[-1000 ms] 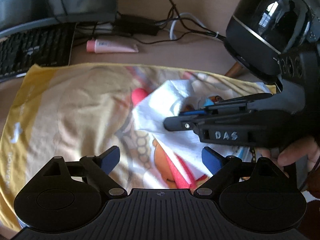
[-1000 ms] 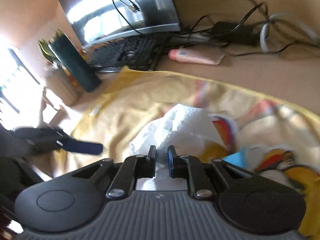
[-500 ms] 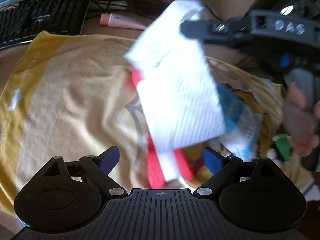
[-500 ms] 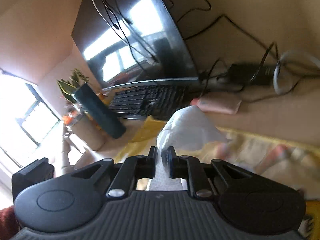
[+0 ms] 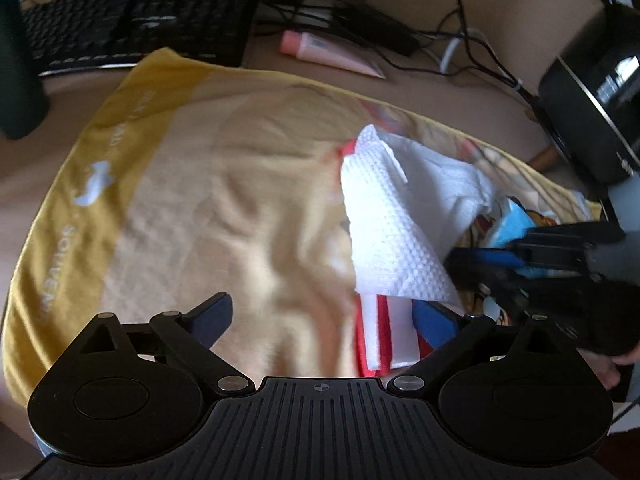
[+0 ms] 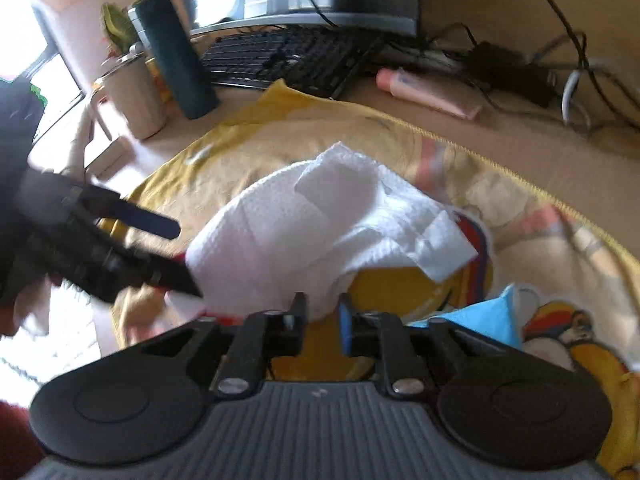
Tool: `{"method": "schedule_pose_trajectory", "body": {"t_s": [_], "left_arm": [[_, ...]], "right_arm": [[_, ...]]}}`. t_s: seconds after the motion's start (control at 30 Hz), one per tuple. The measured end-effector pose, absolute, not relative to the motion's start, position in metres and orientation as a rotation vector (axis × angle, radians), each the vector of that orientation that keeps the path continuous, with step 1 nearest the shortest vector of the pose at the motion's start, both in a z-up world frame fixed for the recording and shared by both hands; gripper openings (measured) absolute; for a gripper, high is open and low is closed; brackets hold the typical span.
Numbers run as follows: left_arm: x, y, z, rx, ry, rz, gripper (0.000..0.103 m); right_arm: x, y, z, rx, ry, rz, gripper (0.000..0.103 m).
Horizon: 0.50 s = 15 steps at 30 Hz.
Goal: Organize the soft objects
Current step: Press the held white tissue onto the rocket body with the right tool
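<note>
A white paper towel (image 5: 392,232) lies crumpled on a yellow cartoon-print towel (image 5: 192,208) spread over the desk. In the right wrist view the paper towel (image 6: 320,220) bulges just ahead of my right gripper (image 6: 322,314), which is shut on its near edge. In the left wrist view the right gripper (image 5: 480,252) comes in from the right at the paper towel's right side. My left gripper (image 5: 322,316) is open, low over the yellow towel, with its right fingertip by the paper towel's near corner. In the right wrist view the left gripper (image 6: 180,258) sits at the paper towel's left edge.
A black keyboard (image 5: 132,28) and monitor base stand behind the towel. A pink tube (image 5: 328,54) and tangled cables (image 5: 460,52) lie at the back. A black round device (image 5: 592,104) stands at the right. A dark green cylinder (image 6: 176,52) and a beige cup (image 6: 136,96) stand at the left.
Half a second ago the right gripper held the paper towel up in the air. Now it is back down on the yellow towel, and the left gripper has moved closer.
</note>
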<state>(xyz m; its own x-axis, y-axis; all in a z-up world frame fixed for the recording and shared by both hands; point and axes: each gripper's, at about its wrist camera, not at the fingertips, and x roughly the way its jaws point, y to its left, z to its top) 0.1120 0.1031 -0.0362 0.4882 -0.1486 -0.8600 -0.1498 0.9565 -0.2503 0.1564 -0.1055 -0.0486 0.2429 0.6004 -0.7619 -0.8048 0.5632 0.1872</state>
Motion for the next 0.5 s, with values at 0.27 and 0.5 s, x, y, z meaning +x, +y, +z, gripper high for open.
{"method": "schedule_pose_trajectory", "body": {"t_s": [0.27,0.5], "left_arm": [[0.111,0.114,-0.046,-0.403,1.081,-0.004,0.1],[0.11,0.119,-0.05,-0.451,1.09,-0.003,0.1]], "right_arm": [[0.138,-0.076,-0.011,-0.66,0.6,1.085,0.098],[0.173,-0.032,-0.047,-0.902,0.72,1.286,0.098]]}}
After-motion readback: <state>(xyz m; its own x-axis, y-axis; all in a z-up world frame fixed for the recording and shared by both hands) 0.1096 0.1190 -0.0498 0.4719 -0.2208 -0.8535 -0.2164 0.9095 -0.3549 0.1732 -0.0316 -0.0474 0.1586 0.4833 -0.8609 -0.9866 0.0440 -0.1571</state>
